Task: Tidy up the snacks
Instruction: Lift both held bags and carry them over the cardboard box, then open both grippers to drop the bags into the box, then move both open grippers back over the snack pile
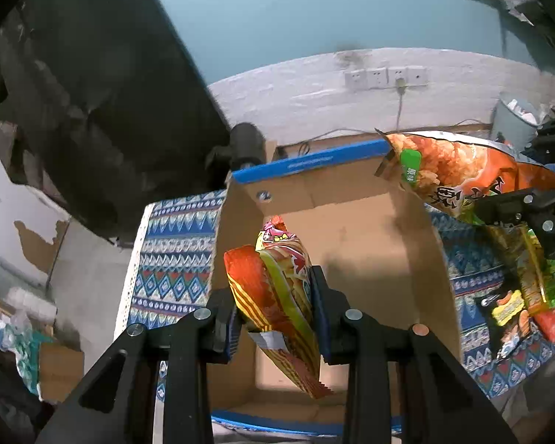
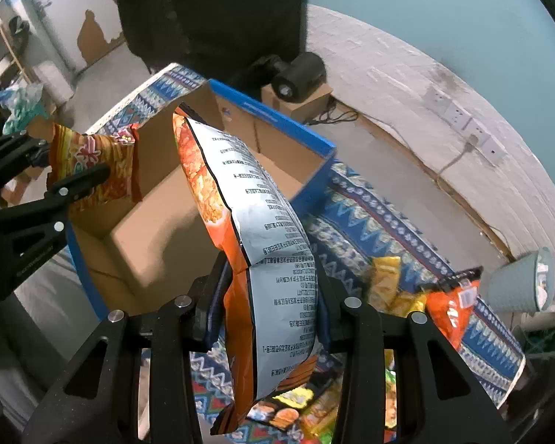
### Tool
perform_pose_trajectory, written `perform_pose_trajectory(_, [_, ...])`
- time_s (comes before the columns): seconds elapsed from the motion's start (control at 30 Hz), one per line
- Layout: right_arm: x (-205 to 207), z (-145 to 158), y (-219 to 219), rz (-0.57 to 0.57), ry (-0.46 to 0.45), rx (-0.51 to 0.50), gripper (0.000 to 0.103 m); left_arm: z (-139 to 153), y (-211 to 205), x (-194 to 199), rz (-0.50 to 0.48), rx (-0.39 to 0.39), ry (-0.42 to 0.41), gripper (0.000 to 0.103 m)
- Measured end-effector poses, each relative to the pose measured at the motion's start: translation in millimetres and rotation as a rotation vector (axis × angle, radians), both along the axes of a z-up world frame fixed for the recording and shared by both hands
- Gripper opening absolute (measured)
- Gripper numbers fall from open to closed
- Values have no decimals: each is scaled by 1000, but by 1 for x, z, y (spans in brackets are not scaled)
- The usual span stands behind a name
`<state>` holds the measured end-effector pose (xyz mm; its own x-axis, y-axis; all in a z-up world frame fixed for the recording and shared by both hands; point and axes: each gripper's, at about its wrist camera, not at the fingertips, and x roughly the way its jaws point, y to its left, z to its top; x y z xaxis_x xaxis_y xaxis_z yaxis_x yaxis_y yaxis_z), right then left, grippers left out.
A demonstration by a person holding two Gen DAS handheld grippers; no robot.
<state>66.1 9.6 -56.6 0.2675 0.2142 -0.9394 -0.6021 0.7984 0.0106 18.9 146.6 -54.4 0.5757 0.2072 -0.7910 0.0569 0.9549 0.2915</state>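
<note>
My left gripper (image 1: 275, 292) is shut on a red-and-yellow striped snack bag (image 1: 277, 296) and holds it above the open cardboard box (image 1: 370, 229); the same bag shows in the right wrist view (image 2: 96, 162) over the box's left wall. My right gripper (image 2: 270, 296) is shut on a large orange chip bag (image 2: 262, 244), its white printed back facing me, held beside the box's (image 2: 159, 236) right side. That bag shows in the left wrist view (image 1: 458, 170) over the box's right wall. The box looks empty inside.
The box with blue rims stands on a blue patterned cloth (image 1: 174, 259). Several loose snack packs lie on the cloth right of the box (image 2: 392, 288), with an orange one (image 2: 451, 307). A black camera (image 2: 299, 74) and a pale bin (image 2: 521, 281) stand behind.
</note>
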Motion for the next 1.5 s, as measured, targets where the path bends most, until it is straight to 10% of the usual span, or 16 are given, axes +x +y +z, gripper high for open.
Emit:
perform_pose_trajectory(0.53, [14, -19, 54, 38, 47, 14, 45, -20, 39, 5, 87, -55, 72, 36])
perform_pose_trajectory(0.67, [14, -20, 50, 33, 50, 21, 60, -19, 41, 5, 98, -91, 80, 56])
perform_pose_trajectory(1.5, [-11, 6, -86, -143, 36, 69, 69, -3, -48, 0, -61, -124, 94, 69])
